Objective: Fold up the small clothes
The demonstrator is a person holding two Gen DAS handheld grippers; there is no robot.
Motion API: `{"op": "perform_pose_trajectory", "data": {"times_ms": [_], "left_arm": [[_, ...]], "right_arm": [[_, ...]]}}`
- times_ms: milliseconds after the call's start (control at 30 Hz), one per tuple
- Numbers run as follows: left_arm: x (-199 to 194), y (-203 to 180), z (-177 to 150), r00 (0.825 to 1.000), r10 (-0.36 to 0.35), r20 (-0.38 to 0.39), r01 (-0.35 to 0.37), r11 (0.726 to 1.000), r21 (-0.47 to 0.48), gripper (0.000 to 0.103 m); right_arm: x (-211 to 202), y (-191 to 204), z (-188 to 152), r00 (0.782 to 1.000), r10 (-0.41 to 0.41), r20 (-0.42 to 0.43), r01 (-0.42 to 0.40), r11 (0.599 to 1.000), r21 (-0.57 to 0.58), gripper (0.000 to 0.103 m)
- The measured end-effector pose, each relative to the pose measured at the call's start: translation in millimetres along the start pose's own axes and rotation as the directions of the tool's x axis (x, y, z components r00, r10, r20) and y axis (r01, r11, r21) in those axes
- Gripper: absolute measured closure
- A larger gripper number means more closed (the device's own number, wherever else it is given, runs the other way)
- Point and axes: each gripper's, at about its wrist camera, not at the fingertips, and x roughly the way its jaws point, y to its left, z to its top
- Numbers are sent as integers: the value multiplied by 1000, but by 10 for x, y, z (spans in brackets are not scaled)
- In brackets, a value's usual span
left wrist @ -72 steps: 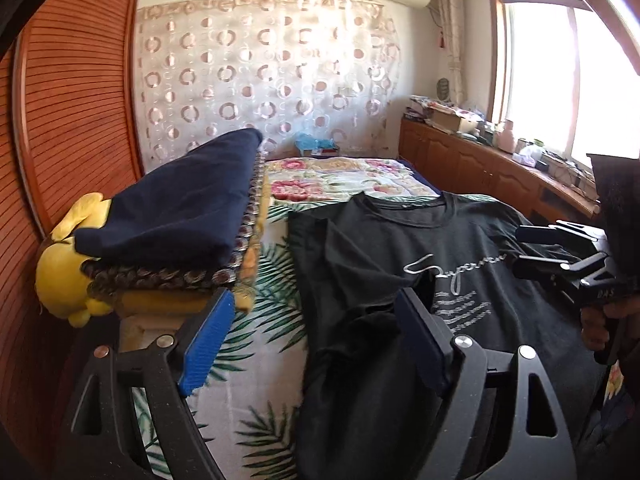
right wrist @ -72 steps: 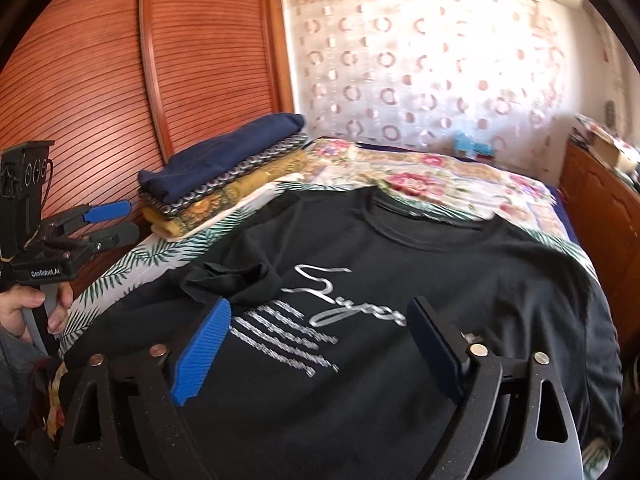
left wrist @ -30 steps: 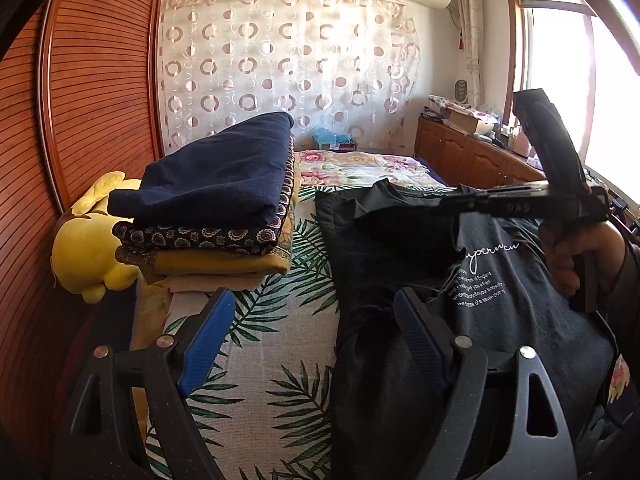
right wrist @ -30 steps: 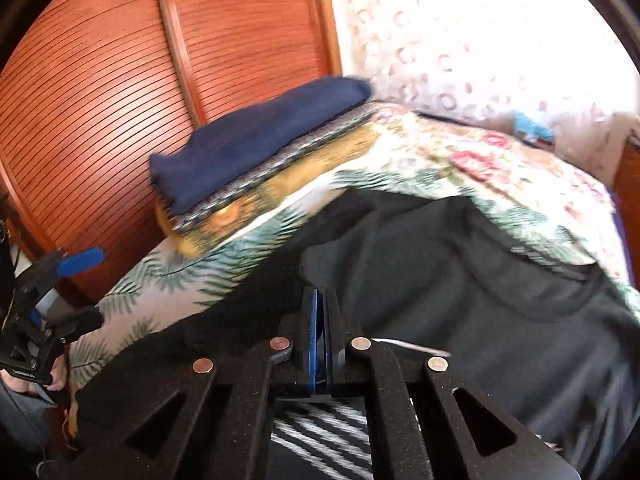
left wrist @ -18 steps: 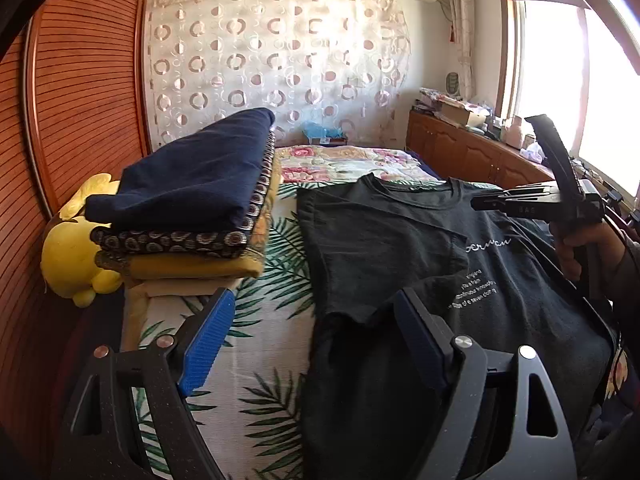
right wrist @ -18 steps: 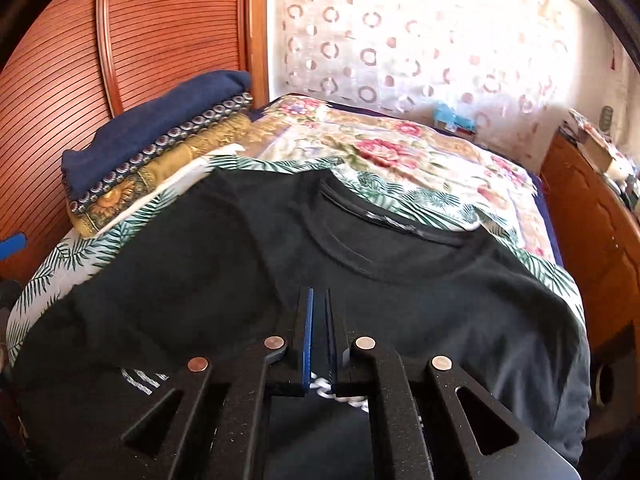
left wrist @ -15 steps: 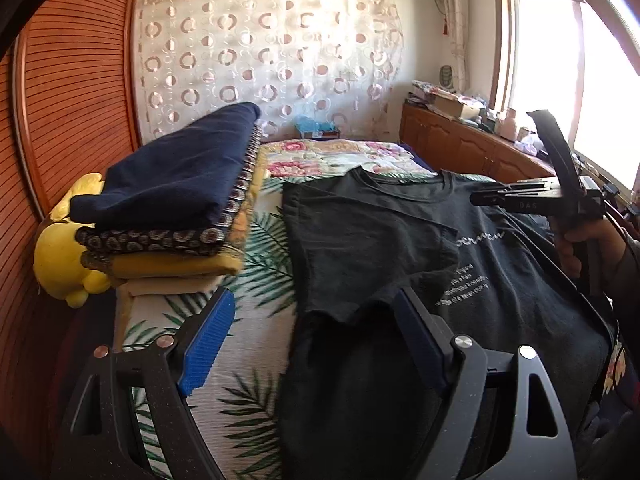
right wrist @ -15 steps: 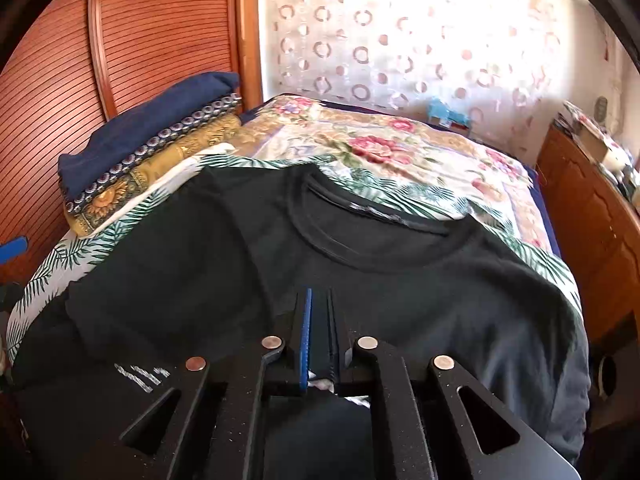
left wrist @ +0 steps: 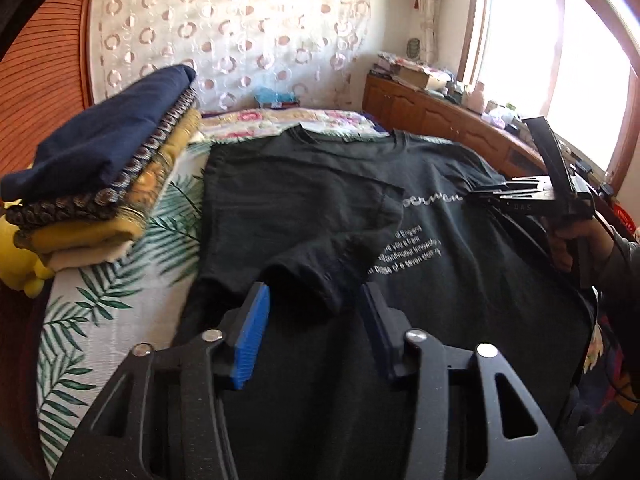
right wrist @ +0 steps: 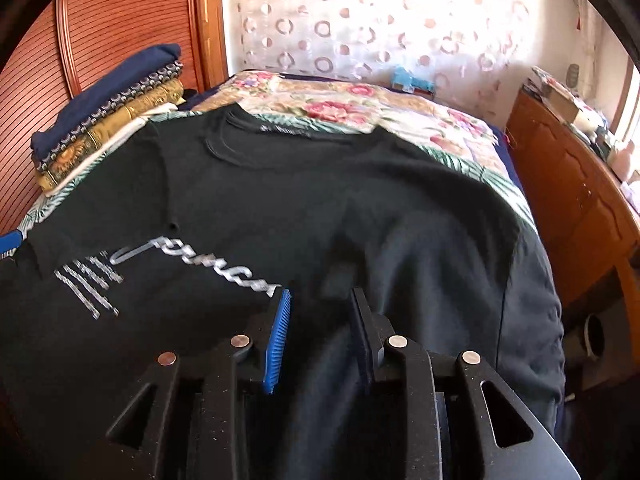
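Left wrist view: your left gripper [left wrist: 314, 312] has just been narrowing around the T-shirt's [left wrist: 460, 288] folded-in sleeve [left wrist: 316, 280], seemingly not yet pinching; your right gripper [right wrist: 318, 312], beside the print, has just parted, releasing the T-shirt.

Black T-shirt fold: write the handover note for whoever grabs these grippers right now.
Left gripper: jaws just been closing, folded-in sleeve between them, not clamped.
Right gripper: jaws just been opening, nothing gripped, over the black T-shirt.
The shirt lies flat, print up, on the bed; folded stack beside it.
Done: one sleeve side folded in.
Left: other side, then fold lengthwise.
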Motion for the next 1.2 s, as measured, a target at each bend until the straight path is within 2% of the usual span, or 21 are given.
{"op": "perform_pose_trajectory", "data": {"times_ms": [67,233,267,300,333,500,600,733,800,867,900,967,1200], "left_arm": [[67,-21,1,999,-7,-34,7,1000,0,63],[232,-35,47,995,-7,-101,7,1000,-1,63],[254,-25,54,994,-12,-108,12,1000,-3,69],[271,-27,63,993,-25,-113,25,1000,-8,79],[283,-41,74,992,-38,-120,37,999,-7,94],[138,-80,142,992,-89,-88,87,996,-21,94],[7,-122,200,994,-90,-69,88,996,-19,94],[-121,-189,234,997,-59,-59,59,998,-8,88],[-150,-194,246,997,-57,-54,57,998,-4,79],[-186,-199,245,998,-48,-47,49,999,1,63],[-209,-198,240,998,-49,-42,49,999,2,60],[-239,-197,237,998,-51,-36,52,999,9,58],[-266,-152,329,1000,14,4,-14,999,31,56]], "right_arm": [[-25,-28,32,1000,9,18,-9,1000,6,72],[-86,-51,16,1000,13,21,-13,1000,9,71],[-75,-60,26,1000,12,21,-12,1000,8,71],[-85,-53,24,1000,9,21,-9,1000,7,70],[-45,-52,51,1000,9,20,-9,1000,8,70],[0,-101,42,1000,13,21,-13,1000,15,68],[2,-97,42,1000,7,21,-7,1000,14,67],[-3,-102,39,1000,7,21,-8,1000,16,67],[-4,-104,41,1000,6,21,-7,1000,15,66],[-2,-112,40,1000,6,20,-7,1000,14,66],[-3,-111,40,1000,7,20,-7,1000,14,66],[-4,-114,40,1000,8,21,-8,1000,15,66],[-4,-119,39,1000,11,22,-11,1000,16,66]]}}
